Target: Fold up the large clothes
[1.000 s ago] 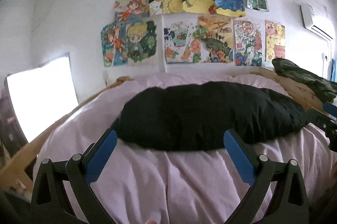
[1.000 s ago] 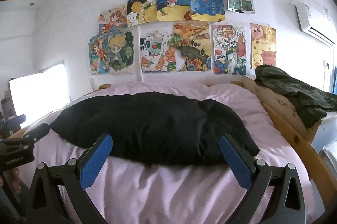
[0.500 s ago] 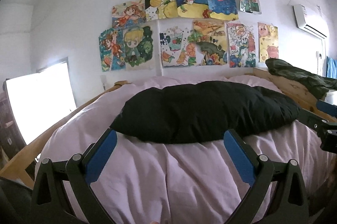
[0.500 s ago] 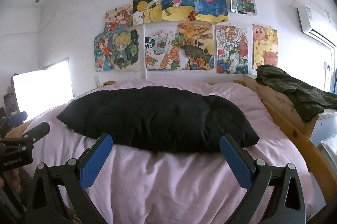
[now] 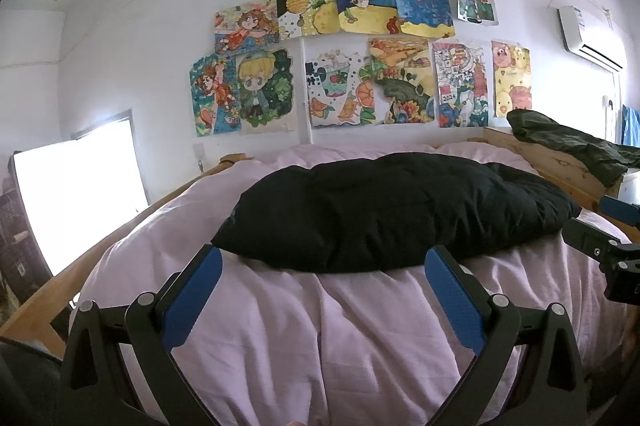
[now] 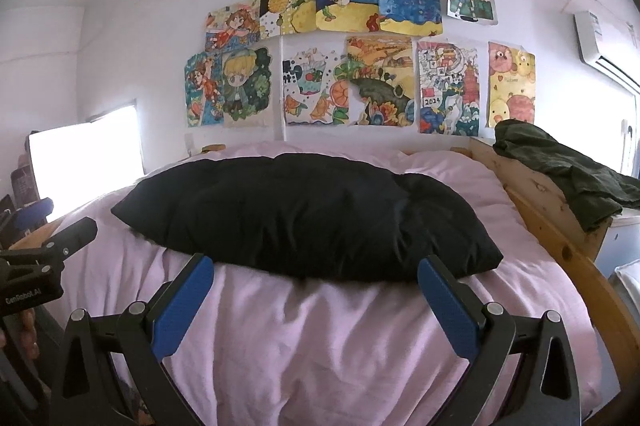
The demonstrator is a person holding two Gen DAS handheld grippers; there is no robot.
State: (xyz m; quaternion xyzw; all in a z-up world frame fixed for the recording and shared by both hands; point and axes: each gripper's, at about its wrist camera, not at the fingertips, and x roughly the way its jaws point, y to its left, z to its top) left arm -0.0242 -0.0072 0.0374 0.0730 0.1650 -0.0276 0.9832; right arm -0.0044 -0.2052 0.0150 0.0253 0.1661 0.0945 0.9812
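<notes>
Both my tongs hang over the near end of the bed, pointing toward the wall of drawings.

My left gripper (image 5: 322, 266): jaws spread wide, blue pads (image 5: 192, 296) well apart, nothing between them. Below it lies only the pale pink wrinkled duvet (image 5: 320, 338).

My right gripper (image 6: 314, 268): likewise released, blue pads (image 6: 448, 300) wide apart, grasping nothing. It also shows at the right edge of the left wrist view (image 5: 612, 246), and my left one at the left edge of the right wrist view (image 6: 36, 266), so the two are held side by side.

Task item: the large black padded garment (image 5: 384, 210), puffy and quilted, lies across the middle of the duvet, long axis running side to side. In the right wrist view (image 6: 304, 214) its near edge sits just beyond the fingertips of the right gripper; I cannot tell whether the tips touch it. It already looks bundled into a thick oblong; no sleeves or collar can be made out.

Surroundings: light wooden bed frame (image 6: 548, 210) along the right side, with a dark green crumpled cloth (image 6: 568, 166) draped over its far end. Colourful paper drawings (image 5: 360, 50) cover the white wall above the bed. White air conditioner unit (image 5: 588, 34) high on the right. Bright overexposed window (image 5: 80, 194) at the left
</notes>
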